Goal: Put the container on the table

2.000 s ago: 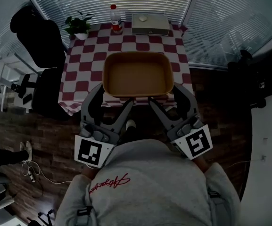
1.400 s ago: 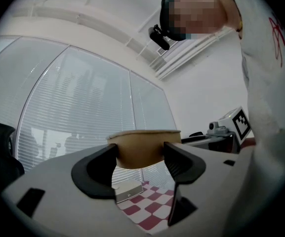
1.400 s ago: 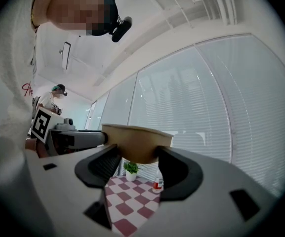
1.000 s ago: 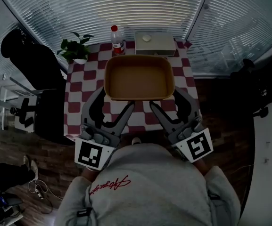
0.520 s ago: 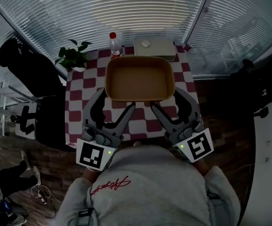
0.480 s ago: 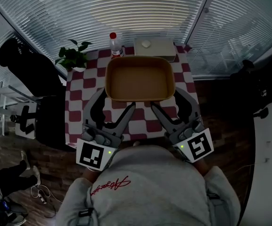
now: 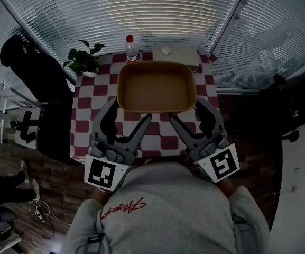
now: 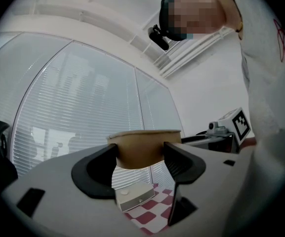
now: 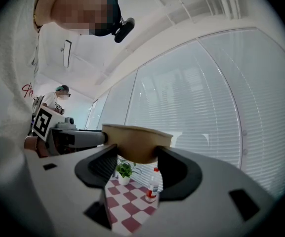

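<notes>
Clamped with the left gripper [image 7: 130, 110] onto the near left corner of the tan container [image 7: 156, 86], wall caught between both jaws. Clamped likewise with the right gripper [image 7: 186, 110] onto the near right corner. Confirmed along each tool's own jaws: in the left gripper view and in the right gripper view alike, filled from pad to pad with the tan wall, touching both sides, rim just above the pads.

Held level between the two grippers, open side up, nothing inside. Carried in the air, clear of the checkered table [image 7: 83, 105], with red and white squares showing under the jaws in both gripper views.

Just behind the jaws, toward the person: a marker cube on the left tool [image 7: 100, 171] and another on the right tool [image 7: 223, 162], both close against a grey sweatshirt [image 7: 163, 210].

Beyond the container's far rim, at the table's far edge: a white box [image 7: 176, 54] ahead of the right gripper, a clear bottle with a red cap [image 7: 132, 49] ahead of the left gripper, and further to that gripper's outer side a small potted plant [image 7: 86, 60].

Off the table, well out to the left of the left gripper: a black chair [image 7: 36, 73]. Past everything, ahead of both tools: windows covered with white blinds [image 7: 141, 9].
</notes>
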### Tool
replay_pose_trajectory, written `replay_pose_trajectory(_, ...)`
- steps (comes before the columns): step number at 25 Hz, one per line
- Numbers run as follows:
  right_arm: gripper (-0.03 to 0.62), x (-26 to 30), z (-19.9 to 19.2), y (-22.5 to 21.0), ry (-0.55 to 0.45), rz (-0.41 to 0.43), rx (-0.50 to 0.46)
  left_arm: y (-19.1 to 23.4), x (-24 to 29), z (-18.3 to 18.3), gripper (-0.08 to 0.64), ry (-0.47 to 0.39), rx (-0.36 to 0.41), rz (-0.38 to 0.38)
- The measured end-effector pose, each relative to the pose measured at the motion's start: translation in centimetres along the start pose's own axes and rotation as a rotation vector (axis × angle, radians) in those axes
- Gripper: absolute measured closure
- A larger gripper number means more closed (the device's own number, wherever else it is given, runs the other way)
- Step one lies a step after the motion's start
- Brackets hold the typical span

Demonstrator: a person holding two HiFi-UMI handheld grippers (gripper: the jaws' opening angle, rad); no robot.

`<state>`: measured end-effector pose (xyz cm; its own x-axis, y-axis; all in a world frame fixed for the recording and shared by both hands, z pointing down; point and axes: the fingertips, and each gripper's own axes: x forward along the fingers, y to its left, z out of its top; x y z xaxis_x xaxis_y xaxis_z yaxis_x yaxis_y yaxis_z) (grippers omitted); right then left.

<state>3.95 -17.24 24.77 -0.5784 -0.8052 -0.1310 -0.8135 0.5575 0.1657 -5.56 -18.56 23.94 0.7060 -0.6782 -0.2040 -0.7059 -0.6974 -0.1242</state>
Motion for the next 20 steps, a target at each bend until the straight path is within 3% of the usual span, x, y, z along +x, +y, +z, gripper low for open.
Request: replay_pose_trajectory(20,0.331,-0.3,-2.0,-1.4,0.018,0.024,0.000,-0.7,1.2,-2.0,0.262,0.037,-0.019,0.025)
